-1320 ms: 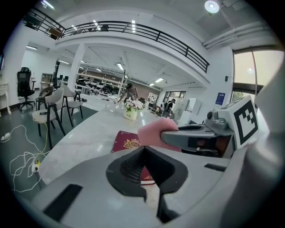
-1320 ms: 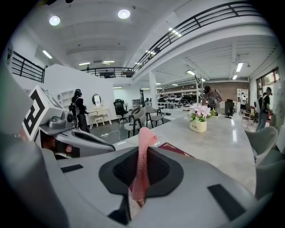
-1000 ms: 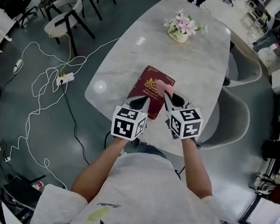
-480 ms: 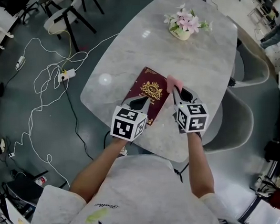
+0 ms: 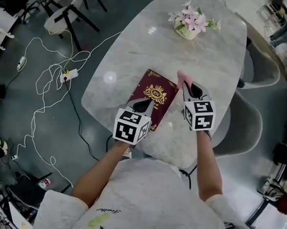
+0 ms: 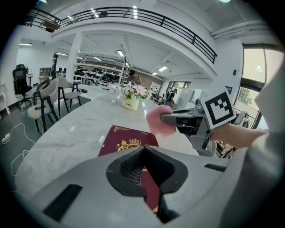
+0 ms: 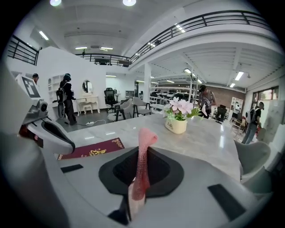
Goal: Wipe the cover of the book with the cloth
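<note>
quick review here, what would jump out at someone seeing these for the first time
The dark red book with a gold crest stands out most, lying near the front edge of the pale marble table, with the left gripper clamped on its near end. Just right of it, the right gripper holds a pink cloth, off the cover. A cream pot of pink flowers sits at the table's far end.

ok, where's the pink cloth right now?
Head view, right of centre: the cloth is pinched in the jaws of the right gripper, just off the right edge of the book.
</note>
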